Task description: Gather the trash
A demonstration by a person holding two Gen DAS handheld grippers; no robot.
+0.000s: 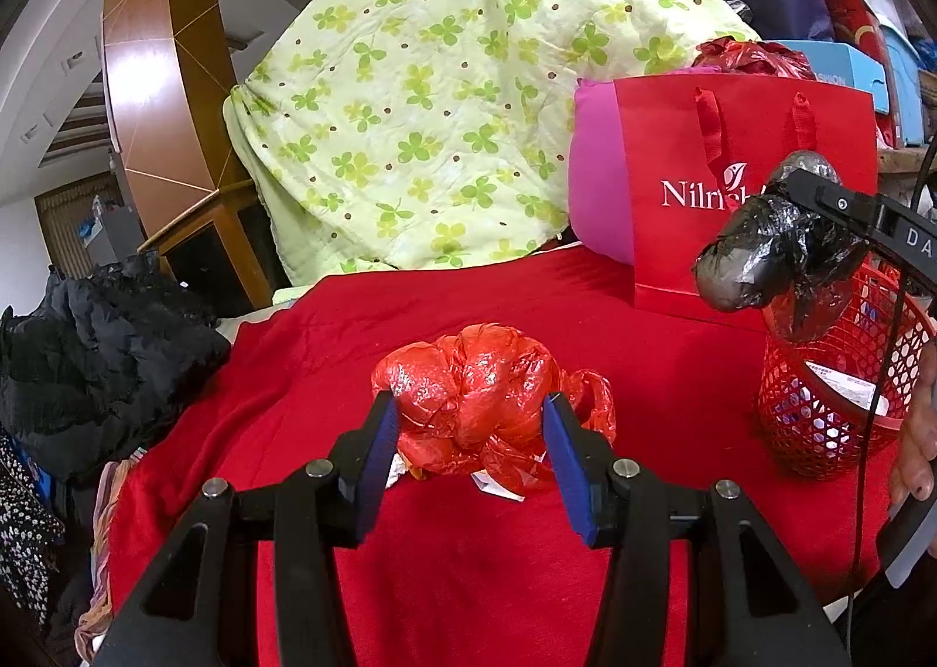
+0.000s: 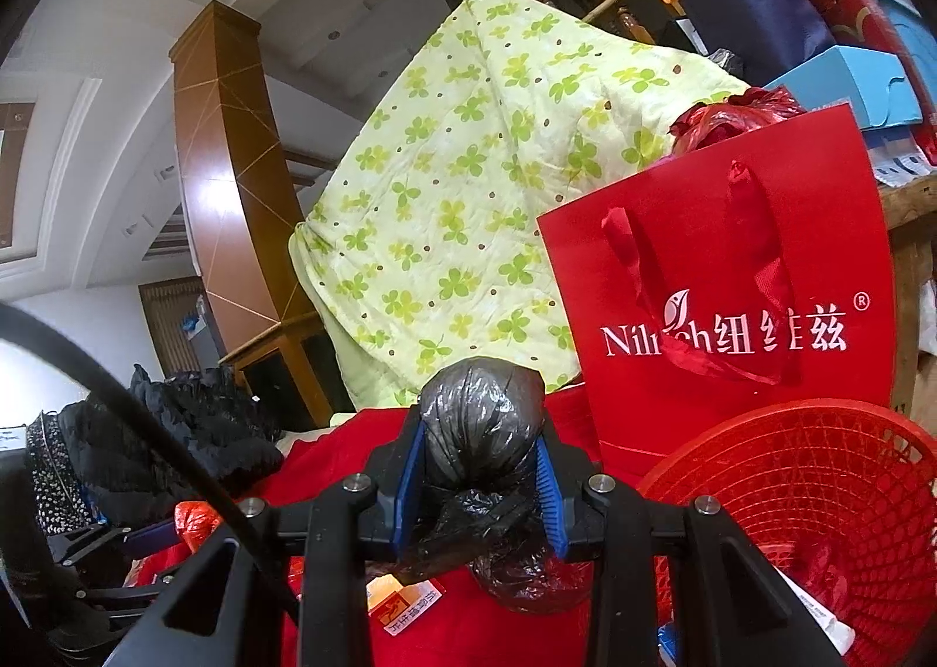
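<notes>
A crumpled red plastic bag lies on the red cloth, with white paper scraps under it. My left gripper is closed around it, both blue pads touching its sides. My right gripper is shut on a knotted black plastic bag. In the left wrist view that black plastic bag hangs in the air just above the left rim of a red mesh basket. The red mesh basket holds some paper and wrappers.
A red paper gift bag stands behind the basket against a pink cushion. A green clover quilt is piled at the back. Black clothing lies at the left edge. An orange-and-white wrapper lies on the cloth.
</notes>
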